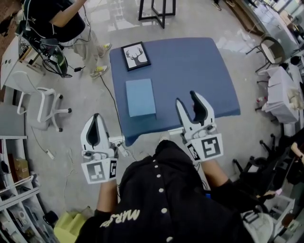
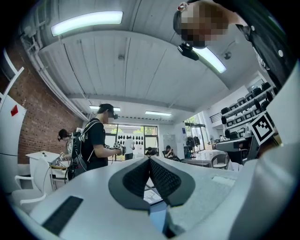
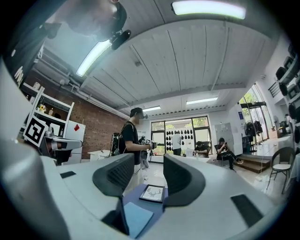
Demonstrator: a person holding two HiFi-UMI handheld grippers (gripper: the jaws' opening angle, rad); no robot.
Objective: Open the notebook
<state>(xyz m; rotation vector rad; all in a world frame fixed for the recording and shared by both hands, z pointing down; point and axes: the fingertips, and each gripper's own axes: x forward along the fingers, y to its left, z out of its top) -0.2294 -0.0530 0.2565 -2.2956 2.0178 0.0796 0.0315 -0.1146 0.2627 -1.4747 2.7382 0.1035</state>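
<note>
Notebook: closed, flat, long axis running near-to-far beside the counter's left edge. Left claw clenched, empty; right claw released.

- Framed stag picture, flat on the far left corner of the blue worktop.
- White swivel chair on the floor, left of the worktop.
- Person in black top, standing at far left.
- Black stand legs beyond the far edge.

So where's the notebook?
In the head view, the notebook lies closed on the left half of the table, just on the near side of the deer picture.
</note>
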